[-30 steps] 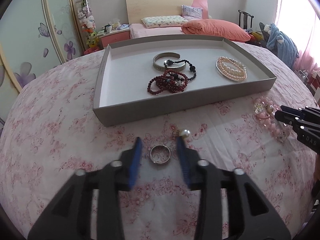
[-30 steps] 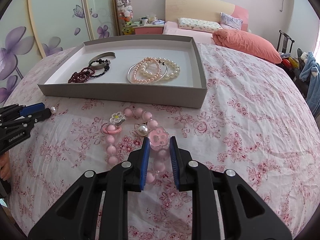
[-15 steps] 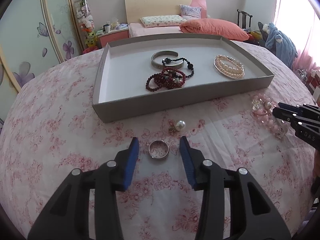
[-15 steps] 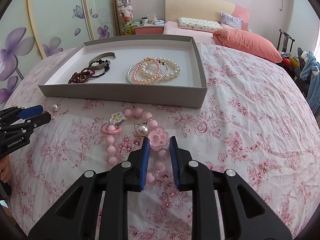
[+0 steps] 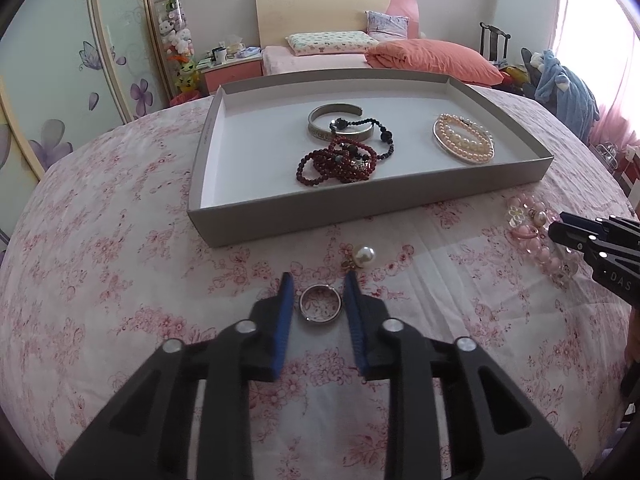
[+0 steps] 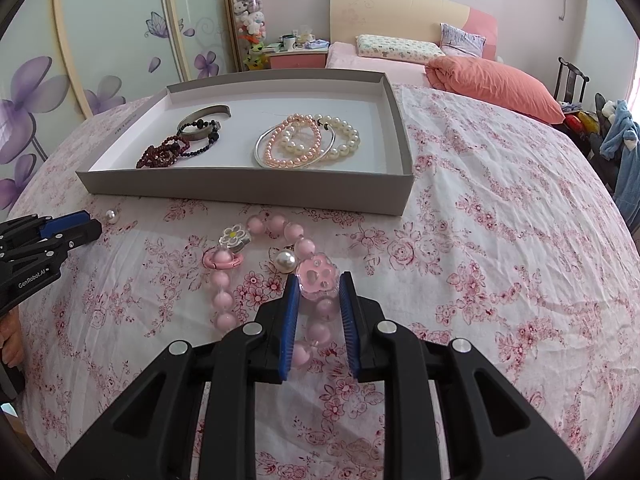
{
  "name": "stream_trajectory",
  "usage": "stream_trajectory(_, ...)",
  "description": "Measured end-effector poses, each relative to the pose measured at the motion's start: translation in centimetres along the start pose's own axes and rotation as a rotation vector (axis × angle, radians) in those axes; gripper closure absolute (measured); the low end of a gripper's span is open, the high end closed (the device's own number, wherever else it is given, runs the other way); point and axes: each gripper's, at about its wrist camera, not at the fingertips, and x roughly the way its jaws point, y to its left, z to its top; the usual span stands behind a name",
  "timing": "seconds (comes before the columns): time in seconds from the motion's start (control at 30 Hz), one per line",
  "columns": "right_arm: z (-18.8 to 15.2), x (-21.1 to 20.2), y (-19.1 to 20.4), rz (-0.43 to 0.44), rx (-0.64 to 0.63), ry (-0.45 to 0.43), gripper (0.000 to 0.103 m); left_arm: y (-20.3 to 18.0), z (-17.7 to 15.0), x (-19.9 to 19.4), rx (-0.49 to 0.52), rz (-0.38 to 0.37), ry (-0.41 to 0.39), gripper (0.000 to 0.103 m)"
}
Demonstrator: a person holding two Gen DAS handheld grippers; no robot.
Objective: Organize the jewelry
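Left gripper (image 5: 316,294) jaws have just been closing around silver ring (image 5: 320,303), small gap left; hard, slippery, grip outer edges. Right gripper (image 6: 318,294) clamps pink bead bracelet (image 6: 276,268), floppy.

Pink-flowered cloth (image 5: 120,280) — grey tray (image 5: 360,204), dark-red beads (image 5: 332,164).

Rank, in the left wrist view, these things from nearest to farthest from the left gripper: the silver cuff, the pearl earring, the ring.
1. ring, between the left gripper fingers.
2. pearl earring, just ahead, right, on the cloth.
3. silver cuff, far inside the tray.
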Motion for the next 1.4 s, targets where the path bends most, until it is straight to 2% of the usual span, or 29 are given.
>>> stream_trajectory(0.1,0.1,-0.1,0.0,0.002,0.011,-0.013,0.082,0.2,0.0,0.0,-0.007,-0.006,-0.001,0.081)
stream_trajectory(0.37,0.9,-2.6,0.5,0.002,-0.006,-0.14,0.082,0.5,-0.1,-0.2,-0.021,-0.015,-0.014,0.081)
stream_trajectory(0.67,1.2,-5.3,2.0,0.085,-0.019,-0.284,0.082,0.0,-0.5,-2.7,0.0,0.001,-0.132,0.081)
stream_trajectory(1.13,1.0,-6.7,3.5,0.175,0.015,-0.338,0.082,0.5,-0.2,-5.9,-0.052,0.044,-0.262,0.081)
stream_trajectory(1.4,1.0,-7.4,2.4,0.213,0.086,-0.362,0.082,0.3,0.0,-6.8,-0.067,0.043,-0.29,0.081)
